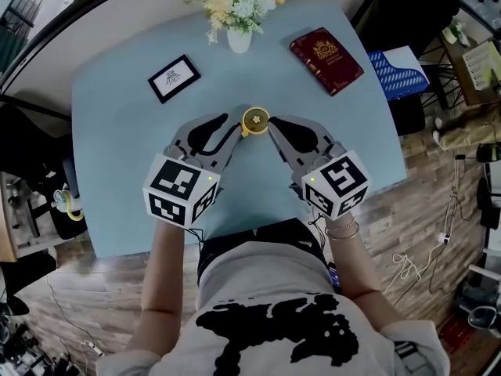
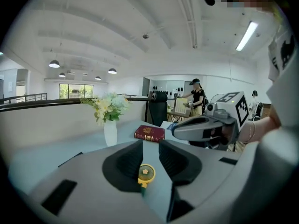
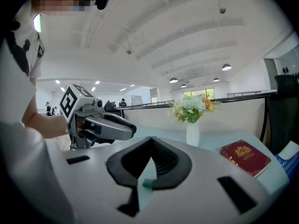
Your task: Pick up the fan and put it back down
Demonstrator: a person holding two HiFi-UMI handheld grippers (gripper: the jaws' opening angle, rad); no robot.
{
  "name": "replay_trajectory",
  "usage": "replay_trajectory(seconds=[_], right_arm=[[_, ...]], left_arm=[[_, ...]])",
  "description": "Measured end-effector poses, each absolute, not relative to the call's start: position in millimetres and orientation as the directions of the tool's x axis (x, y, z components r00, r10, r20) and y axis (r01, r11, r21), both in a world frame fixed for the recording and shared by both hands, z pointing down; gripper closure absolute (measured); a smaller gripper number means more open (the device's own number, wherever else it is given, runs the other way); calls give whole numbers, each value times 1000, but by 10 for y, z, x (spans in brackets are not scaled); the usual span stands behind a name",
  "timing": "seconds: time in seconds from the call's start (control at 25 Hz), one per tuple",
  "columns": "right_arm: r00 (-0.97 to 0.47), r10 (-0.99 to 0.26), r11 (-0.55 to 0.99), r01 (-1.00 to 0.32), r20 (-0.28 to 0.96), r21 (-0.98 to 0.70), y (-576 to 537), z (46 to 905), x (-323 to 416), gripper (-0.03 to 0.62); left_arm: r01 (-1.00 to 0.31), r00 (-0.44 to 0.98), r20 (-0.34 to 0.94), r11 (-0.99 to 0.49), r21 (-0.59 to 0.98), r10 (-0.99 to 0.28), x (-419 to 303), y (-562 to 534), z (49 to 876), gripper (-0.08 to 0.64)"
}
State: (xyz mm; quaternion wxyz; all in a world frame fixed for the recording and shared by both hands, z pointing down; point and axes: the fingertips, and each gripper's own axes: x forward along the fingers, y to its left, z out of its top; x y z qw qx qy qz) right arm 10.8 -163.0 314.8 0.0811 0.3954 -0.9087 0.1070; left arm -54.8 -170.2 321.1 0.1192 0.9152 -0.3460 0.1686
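The small yellow fan (image 1: 255, 120) is at the middle of the pale blue table (image 1: 117, 171). Both tools point at it from the near side, the left gripper (image 1: 235, 128) from the left and the right gripper (image 1: 274, 128) from the right. Their tips bracket the round fan head in the head view. This symmetrical approach suits a light, top-heavy object, since one tool can take it while the other is on hand to steady it.

In the left gripper view the jaws stand partly apart. The fan shows low in the gap between them, with its flower-marked face turned towards the camera and a green handle running down from it. Bare table shows between the fan head and the right-hand pad, so I judge that the pads are not pressing on it — the fan seems to lie beyond the jaws rather than in their grip. Whether it stands or leans, I cannot tell.

In the right gripper view the jaw tips meet and nothing is caught between them. Only a green scrap (image 3: 147, 183), probably the handle, shows through the slit lower down.

The other things are kept well clear at the far edge — a vase of flowers (image 1: 239, 37) in the middle, a red book (image 1: 326, 59) to the right and a black framed card (image 1: 174, 77) to the left. That leaves open table all round the fan for lifting it and setting it down.
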Motion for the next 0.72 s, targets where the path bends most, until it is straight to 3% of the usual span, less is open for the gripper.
replay_trajectory(seconds=[0.4,0.72], right_arm=[[-706,-673,704,-703,220,-101,-1537,2994,9,588],[-739,-641,735,-669,209,-110,-1468,2985,-99,588]], left_arm=[[-736,656,335,-671,86,-677,-694,-1634,3042,548],[-772,621,319,-629,92,-715,-794,-1547,3066,549]])
